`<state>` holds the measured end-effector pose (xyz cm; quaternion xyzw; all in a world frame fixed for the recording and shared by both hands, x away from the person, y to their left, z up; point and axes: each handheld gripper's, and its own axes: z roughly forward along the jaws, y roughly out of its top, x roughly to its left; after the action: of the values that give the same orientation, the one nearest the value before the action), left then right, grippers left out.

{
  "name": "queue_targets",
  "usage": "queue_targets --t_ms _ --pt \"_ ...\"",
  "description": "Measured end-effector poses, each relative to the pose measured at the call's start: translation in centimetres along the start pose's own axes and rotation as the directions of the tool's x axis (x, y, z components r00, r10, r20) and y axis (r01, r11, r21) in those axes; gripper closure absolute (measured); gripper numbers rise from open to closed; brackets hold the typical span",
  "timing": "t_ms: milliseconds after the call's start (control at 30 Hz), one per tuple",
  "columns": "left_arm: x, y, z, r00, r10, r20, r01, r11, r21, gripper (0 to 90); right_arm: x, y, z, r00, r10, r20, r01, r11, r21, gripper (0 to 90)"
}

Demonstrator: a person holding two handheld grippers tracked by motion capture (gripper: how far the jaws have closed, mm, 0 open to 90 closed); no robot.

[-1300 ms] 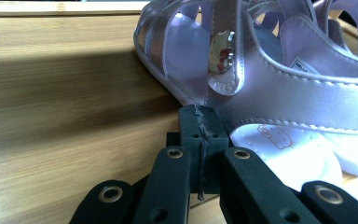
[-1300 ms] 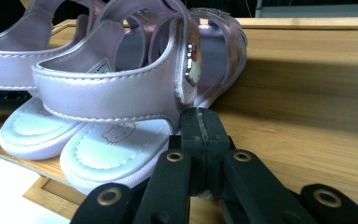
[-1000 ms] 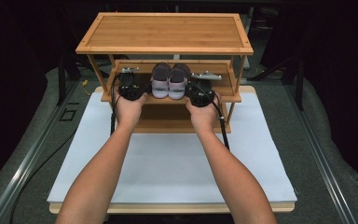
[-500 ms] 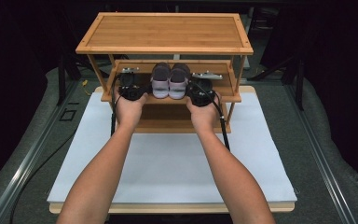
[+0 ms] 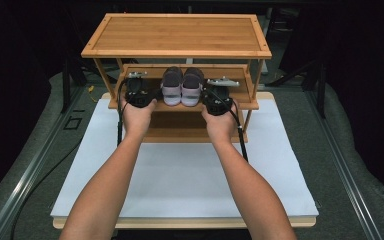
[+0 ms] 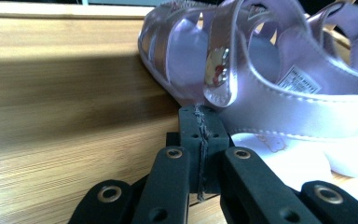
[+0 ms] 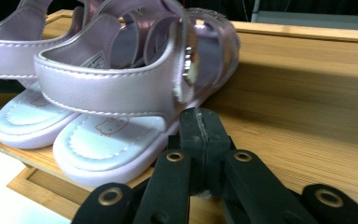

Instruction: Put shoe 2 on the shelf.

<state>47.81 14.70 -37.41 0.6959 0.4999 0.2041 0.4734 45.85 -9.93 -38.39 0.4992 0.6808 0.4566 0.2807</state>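
Observation:
A pair of small lilac sandals (image 5: 182,86) stands side by side on the middle shelf (image 5: 242,103) of a bamboo shoe rack, heels toward me. My left gripper (image 5: 145,89) rests on the shelf just left of the pair. In the left gripper view it (image 6: 199,125) is shut with nothing between its jaws, tips against the left sandal's (image 6: 261,88) side. My right gripper (image 5: 211,91) sits just right of the pair. In the right gripper view it (image 7: 200,125) is shut too, tips against the right sandal's (image 7: 121,93) sole edge.
The rack's top shelf (image 5: 177,35) overhangs the grippers and the sandals. A lower shelf (image 5: 180,129) lies under the hands. The rack stands on a white mat (image 5: 180,180) over a board. Dark grey cloth (image 5: 360,150) and a metal rail (image 5: 40,155) flank the mat.

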Motion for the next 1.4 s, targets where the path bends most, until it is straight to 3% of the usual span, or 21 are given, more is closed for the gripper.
queue_targets --t_ms 100,333,567,900,1100,1233,1267,1400 --pt "0.0 0.0 -0.4 0.9999 0.015 -0.006 -0.015 0.9999 0.006 90.0 -0.2 0.1 -0.4 1.0 0.008 0.002 -0.008 1.0 -0.004 90.0" --pt "0.2 -0.2 -1.3 0.9999 0.001 -0.013 -0.001 1.0 -0.003 89.9 -0.6 0.3 -1.1 0.9999 0.0 0.014 0.0 1.0 -0.004 90.0" --pt "0.4 -0.2 -2.5 1.0 0.005 -0.007 -0.005 0.9998 -0.021 89.9 -0.6 0.3 -2.1 0.9995 -0.03 0.008 0.03 1.0 -0.005 90.0" --pt "0.3 -0.3 -4.1 0.9993 0.036 0.011 -0.036 0.9988 -0.032 89.9 -1.2 0.0 -3.6 0.9988 -0.049 -0.01 0.048 0.999 -0.01 90.0" --pt "0.8 -0.7 -6.2 0.9971 0.06 0.048 -0.058 0.9973 -0.045 89.9 -1.6 -0.6 -4.8 0.9971 -0.072 -0.022 0.072 0.997 -0.011 90.0" --pt "1.1 -1.4 -7.7 0.9949 0.062 0.08 -0.058 0.9969 -0.053 89.8 -2.4 -1.2 -6.4 0.9953 -0.076 -0.06 0.075 0.997 -0.013 90.0" --pt "1.2 -1.7 -8.2 0.9934 0.074 0.087 -0.069 0.9963 -0.051 89.7 -2.7 -1.4 -6.9 0.994 -0.062 -0.09 0.061 0.998 -0.016 90.0" --pt "1.6 -2.8 -9.6 0.9925 0.093 0.079 -0.09 0.995 -0.044 89.7 -3.7 -2.5 -8.8 0.9916 -0.015 -0.129 0.013 1.0 -0.012 90.0"
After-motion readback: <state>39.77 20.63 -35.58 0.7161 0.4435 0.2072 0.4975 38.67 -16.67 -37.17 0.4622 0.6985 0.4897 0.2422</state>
